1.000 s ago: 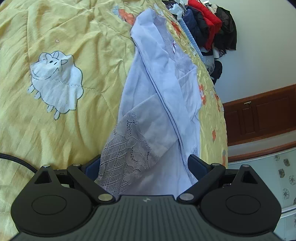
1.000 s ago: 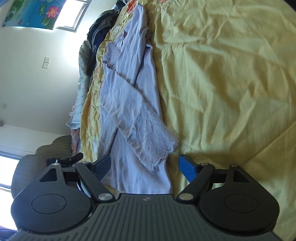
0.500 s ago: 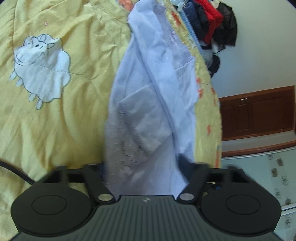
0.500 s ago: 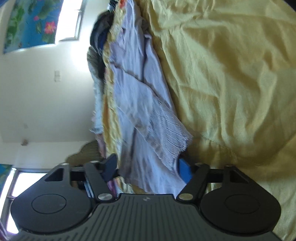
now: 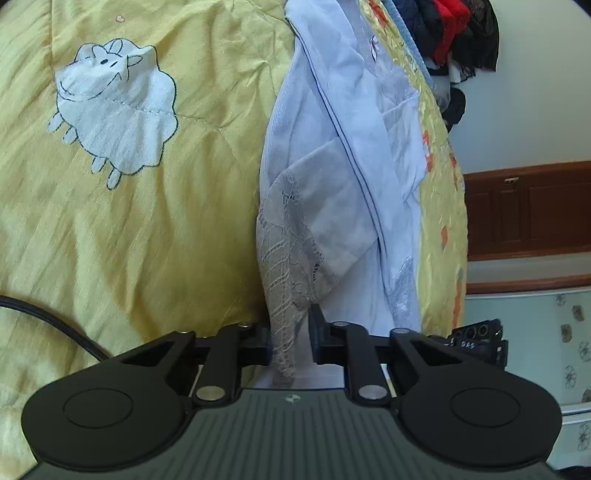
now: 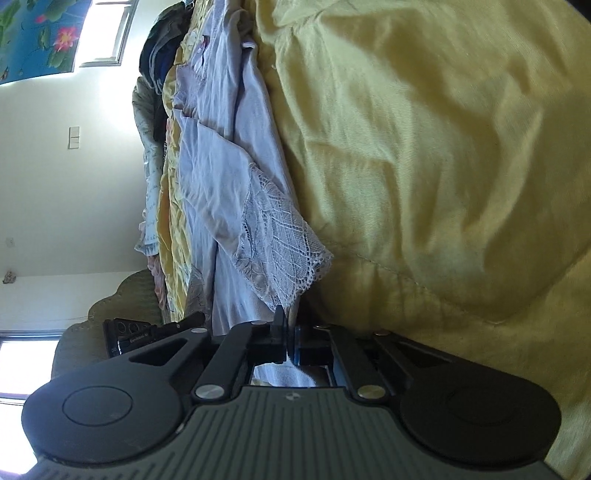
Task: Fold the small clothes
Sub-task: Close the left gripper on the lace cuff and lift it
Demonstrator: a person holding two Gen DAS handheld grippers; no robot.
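Observation:
A pale lavender long-sleeved top (image 5: 351,155) lies lengthwise on a yellow bedspread (image 5: 147,240), its sleeves folded in over the body. The sleeve's lace cuff (image 5: 284,258) runs down between the jaws of my left gripper (image 5: 291,332), which are closing with the lace and hem pinched between the pads. In the right wrist view the same top (image 6: 221,177) stretches away, and its other lace cuff (image 6: 280,236) ends at my right gripper (image 6: 286,332), shut on the fabric edge there.
A white sheep patch (image 5: 114,107) and a black cable (image 5: 48,314) lie on the bedspread (image 6: 424,147) to the left. A pile of dark and red clothes (image 5: 450,33) sits at the far end. A wooden cabinet (image 5: 528,210) stands beyond the bed's edge.
Both grippers went from wide open to closed on the near end of the top. The lace cuffs have bunched in toward the jaws, and the right gripper has rolled and sunk slightly.

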